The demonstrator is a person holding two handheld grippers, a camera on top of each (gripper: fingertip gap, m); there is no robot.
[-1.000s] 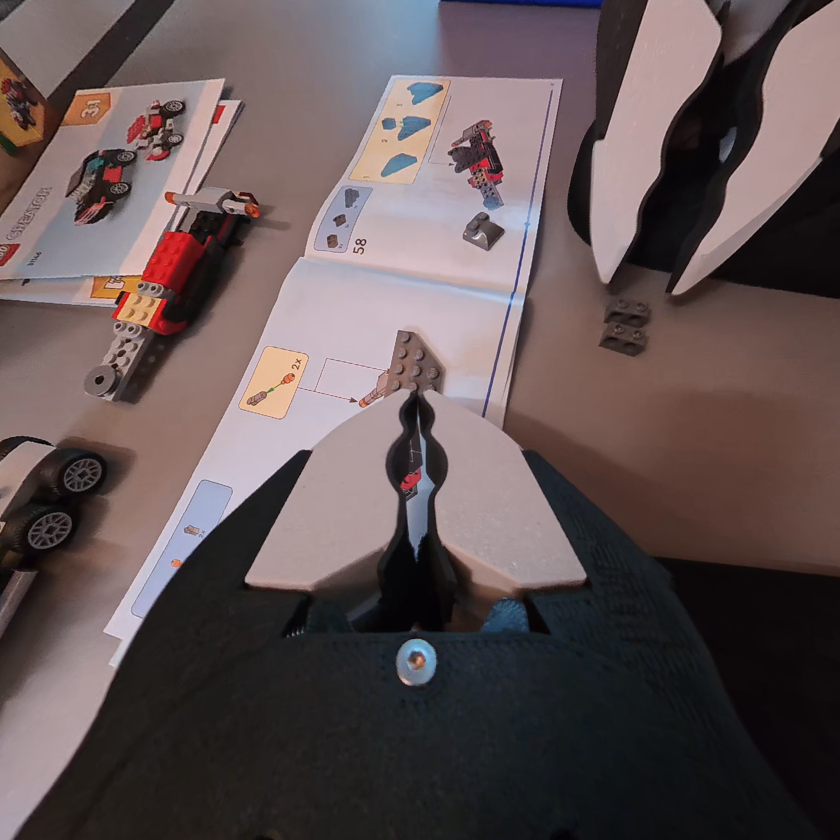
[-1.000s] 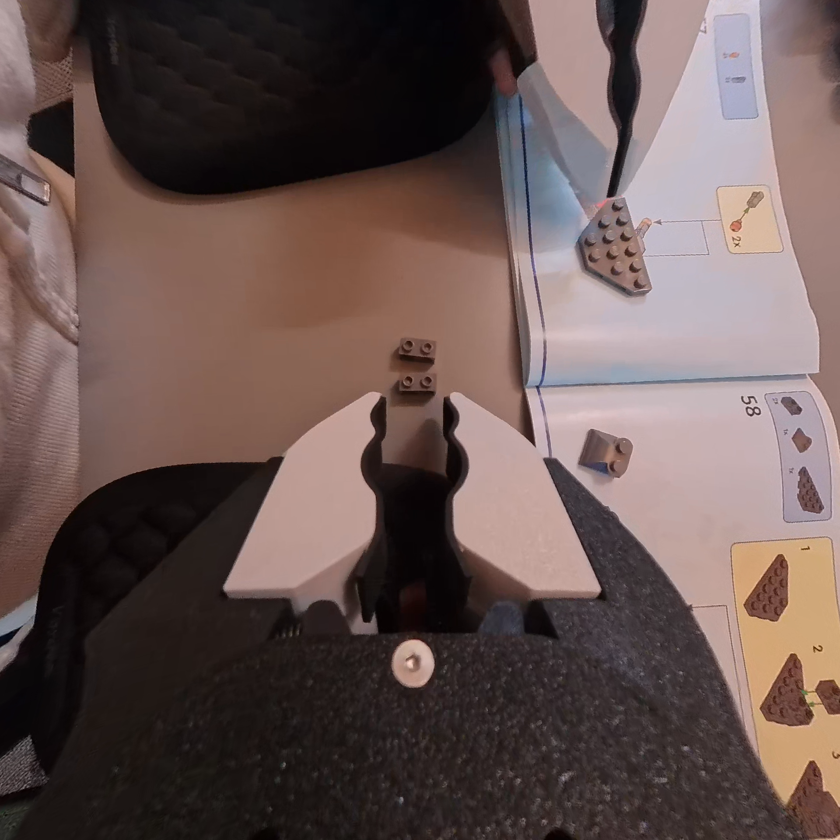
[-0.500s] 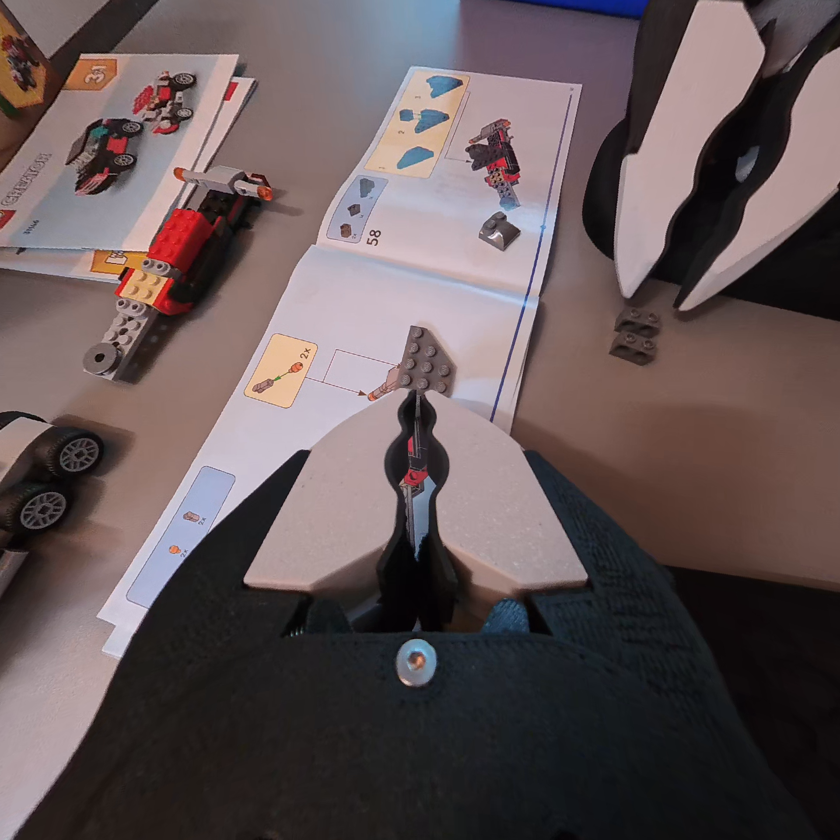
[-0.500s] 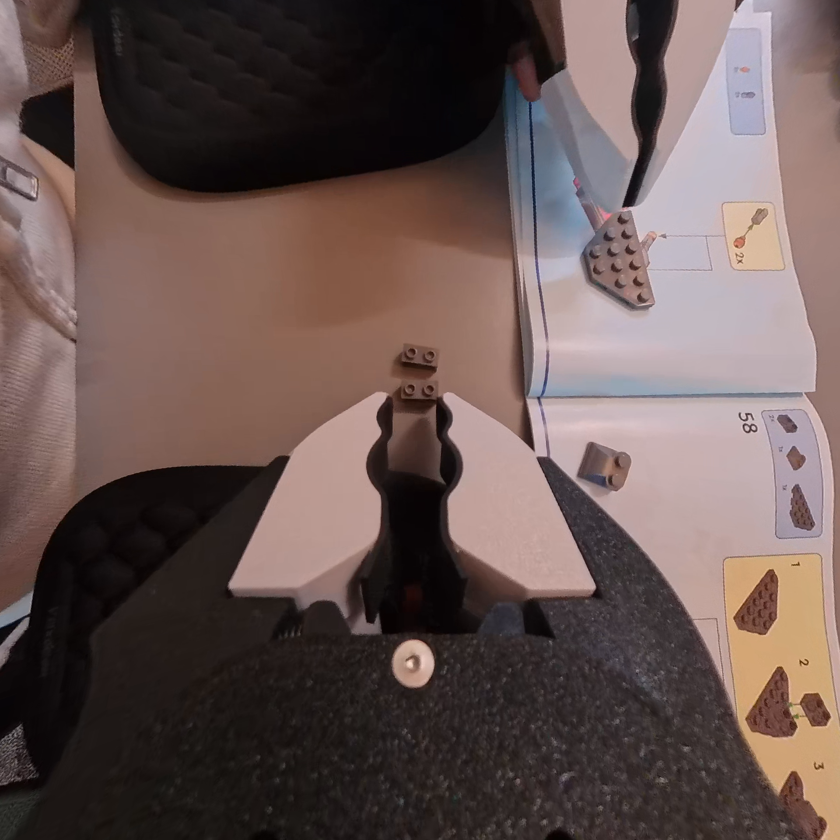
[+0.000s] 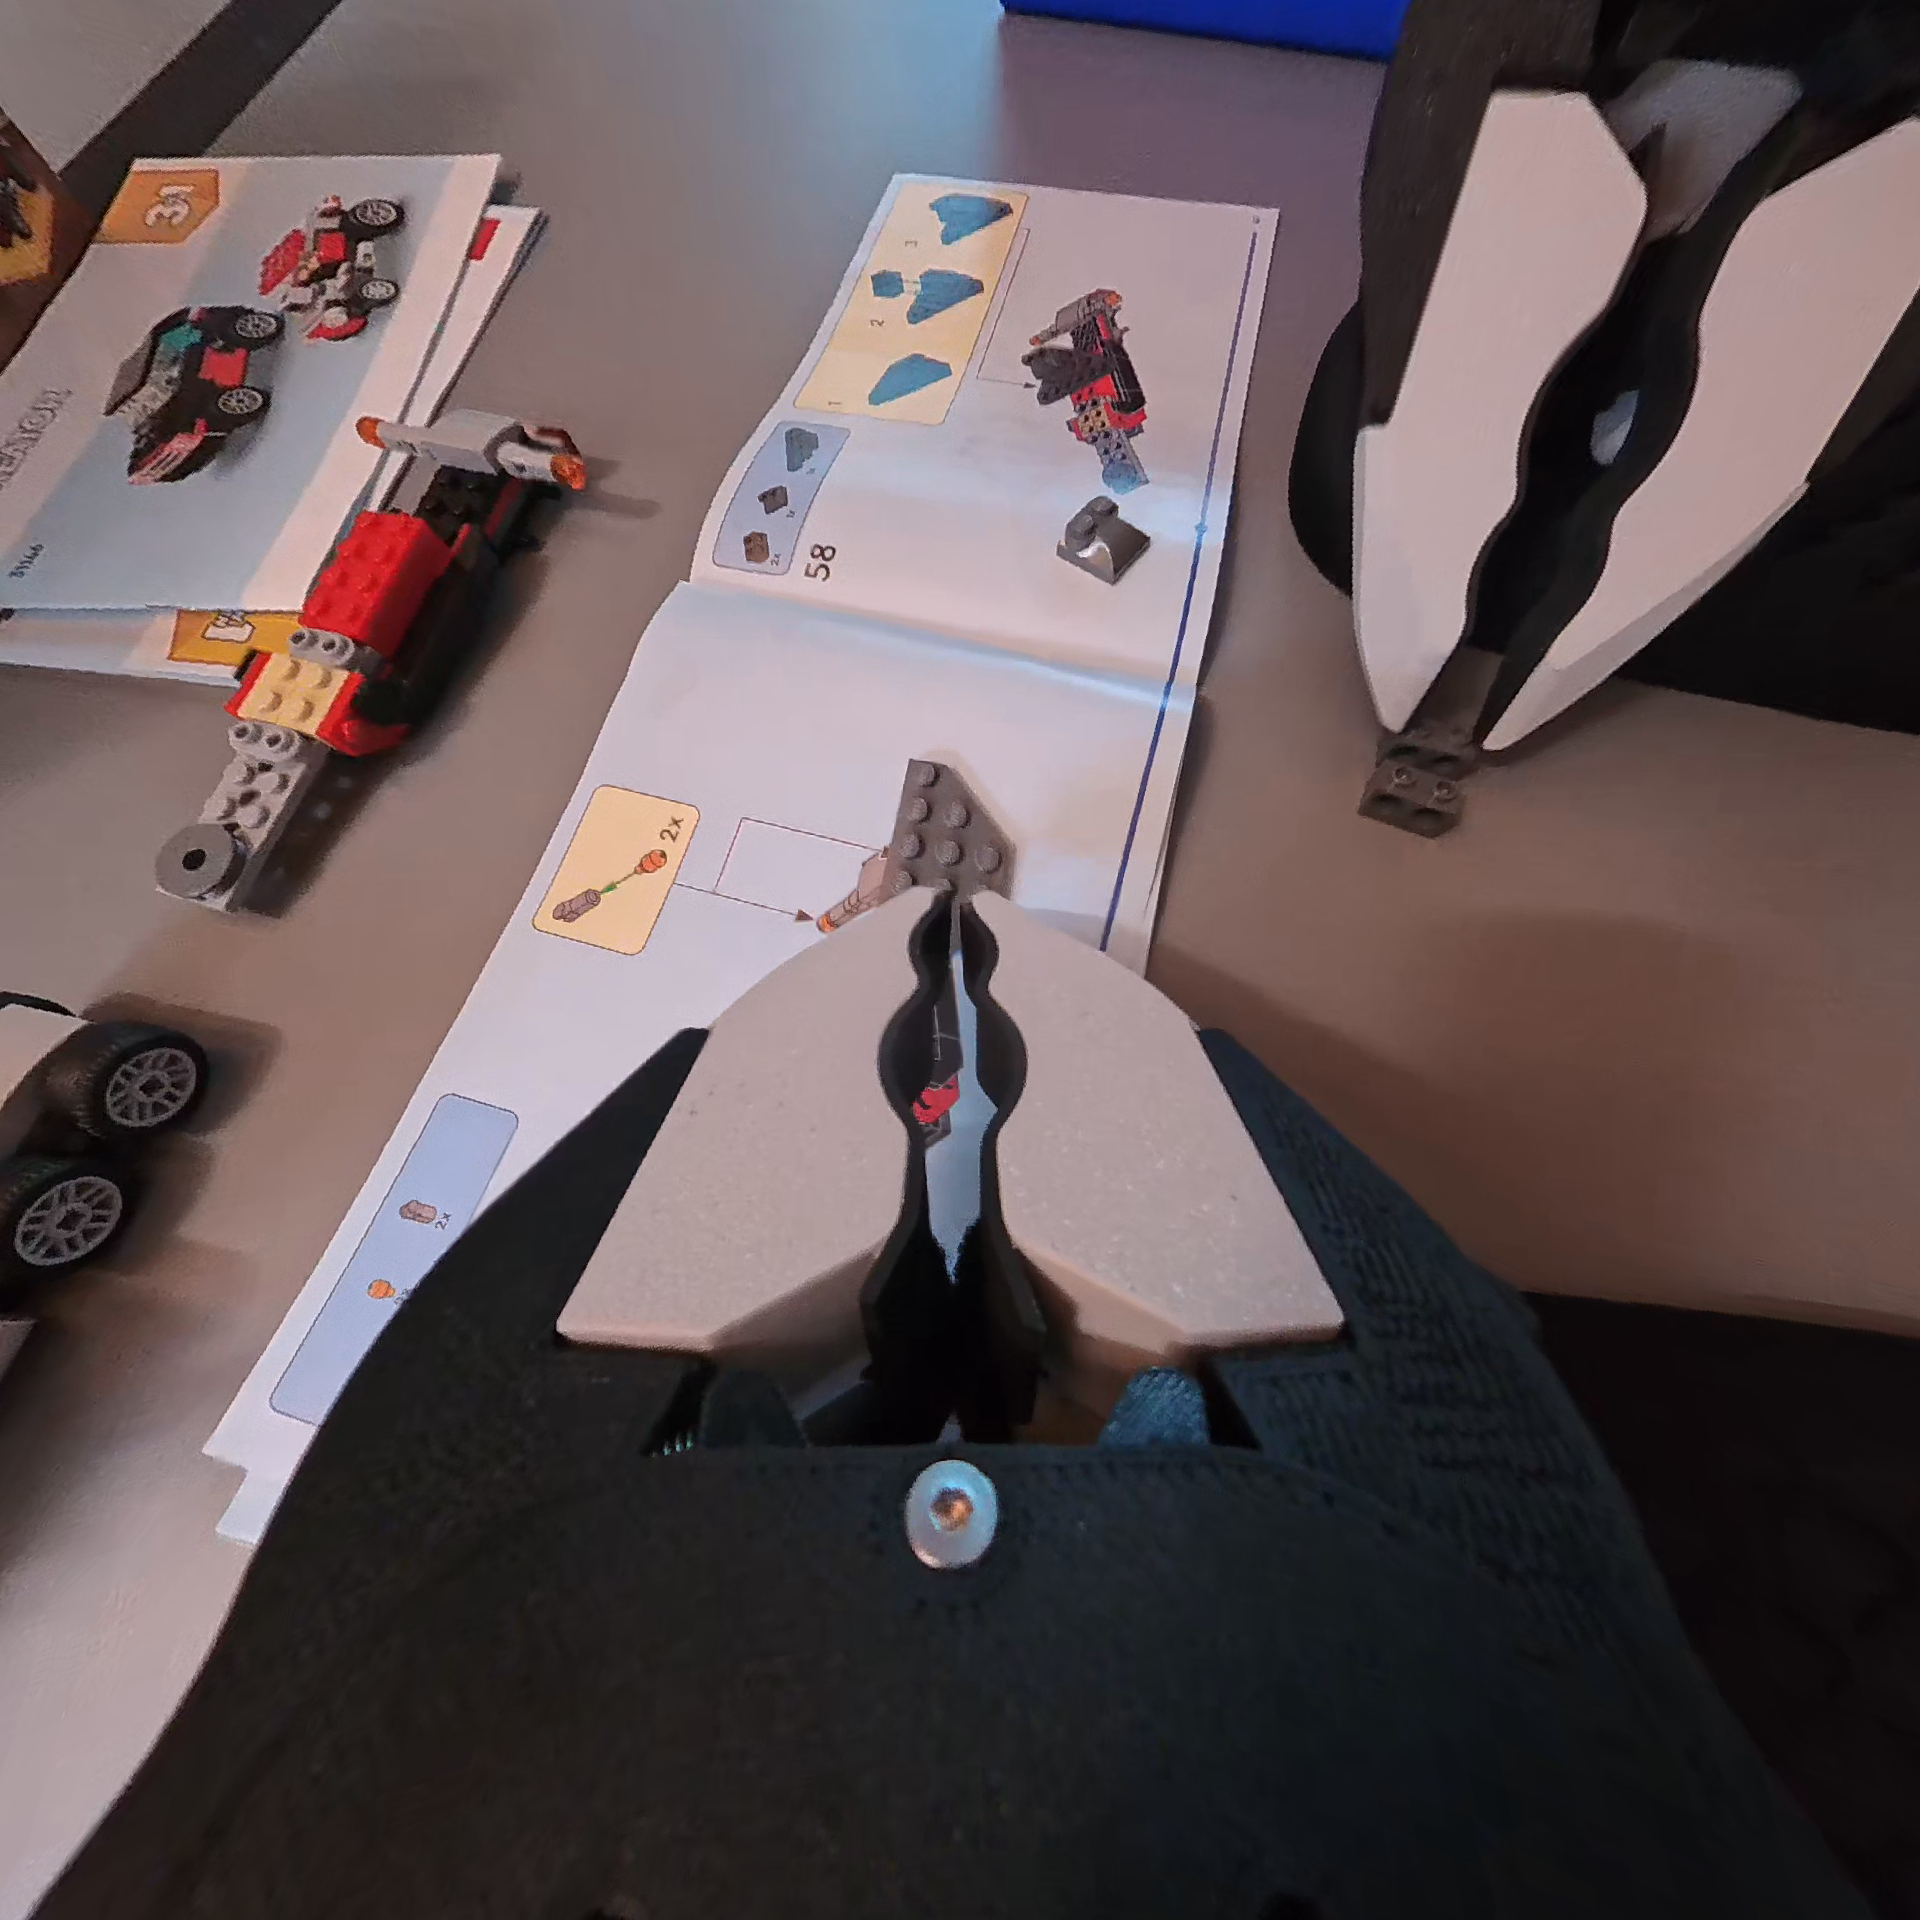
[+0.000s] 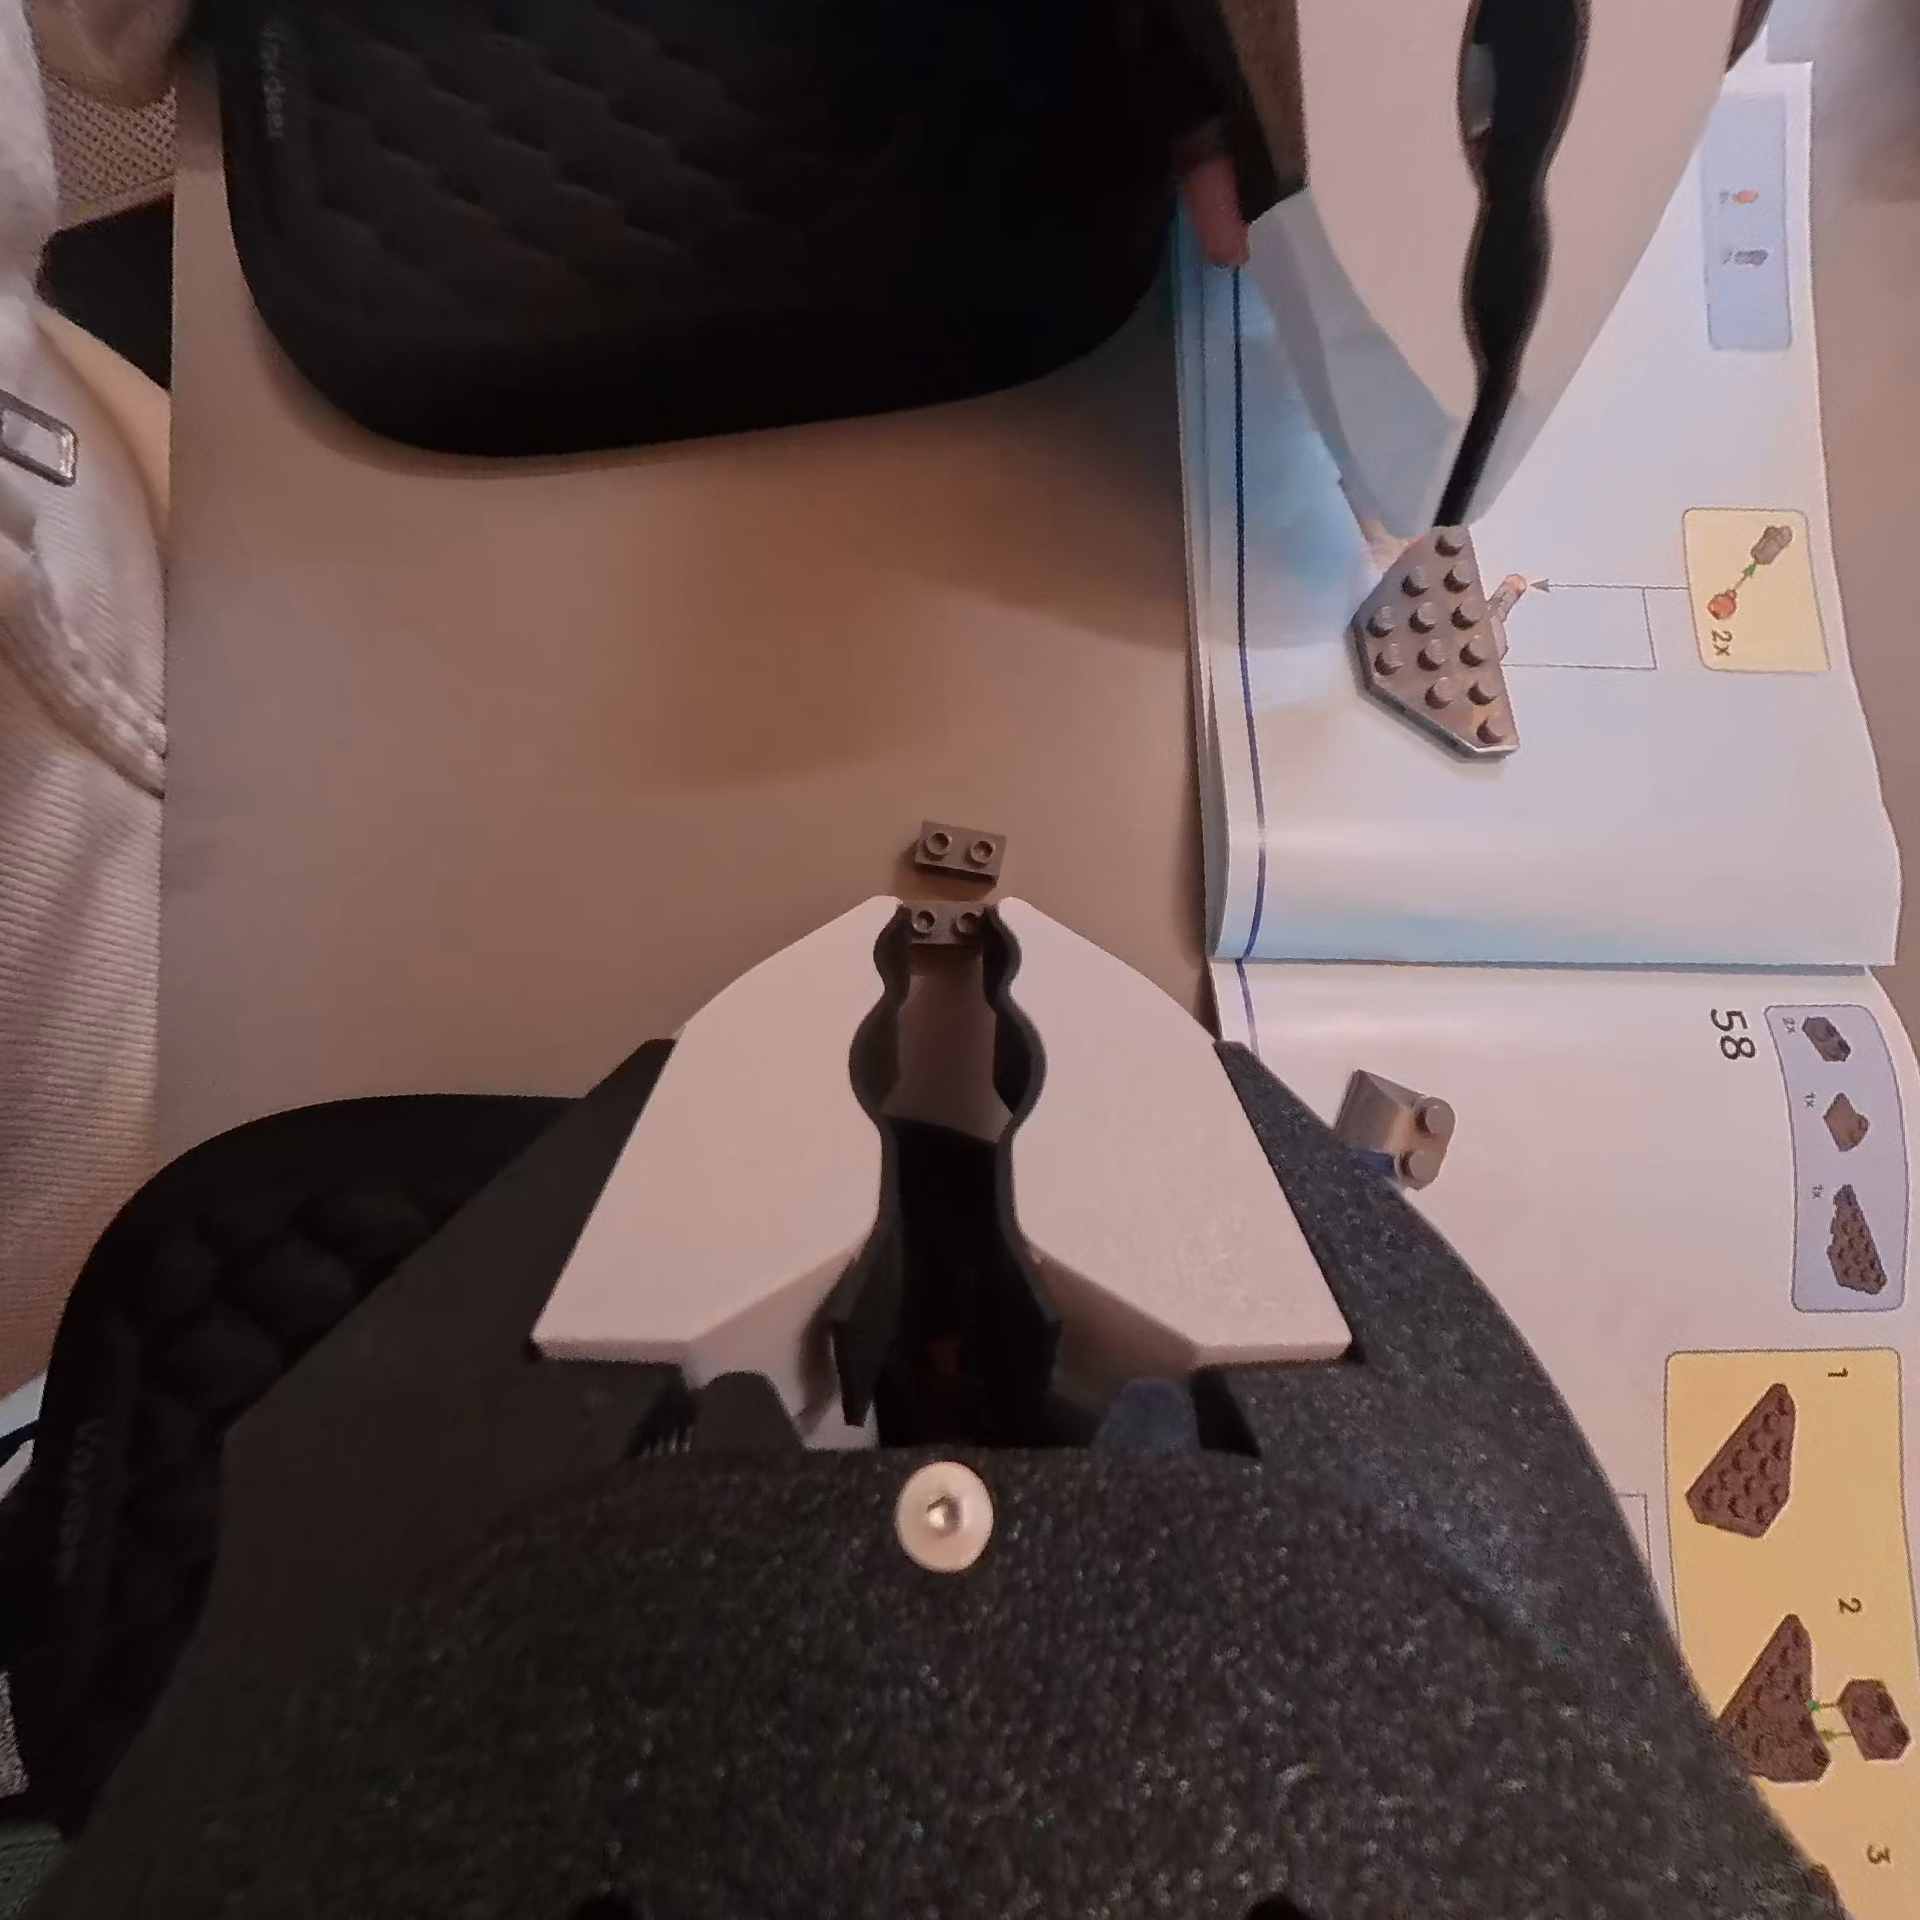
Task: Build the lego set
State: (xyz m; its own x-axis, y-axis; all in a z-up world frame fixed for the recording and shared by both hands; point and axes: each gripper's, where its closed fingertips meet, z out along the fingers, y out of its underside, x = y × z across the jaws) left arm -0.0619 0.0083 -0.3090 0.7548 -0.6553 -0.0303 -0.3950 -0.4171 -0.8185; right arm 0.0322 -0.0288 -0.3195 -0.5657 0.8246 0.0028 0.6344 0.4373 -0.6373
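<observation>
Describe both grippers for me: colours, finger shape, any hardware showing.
The left gripper and right gripper match: two pale grey-white fingers, broad at the base and tapering to points, with wavy black-lined inner edges. Each sits in a rough, textured black body with a silver screw at its centre. No cables show.

A plain tan table (image 6: pixel 623 644) is being shown across both views, most of its middle being left bare. In the right wrist view, the upper left is being filled by a black quilted pad (image 6: pixel 644 208), and a second one (image 6: pixel 208 1299) is being seen at the lower left. White fabric (image 6: pixel 73 831) (with a small metal clip (image 6: pixel 42 442) on it) is being cropped by the left edge. A blue object (image 5: pixel 1195 21) is being cut off at the top of the left wrist view.
</observation>
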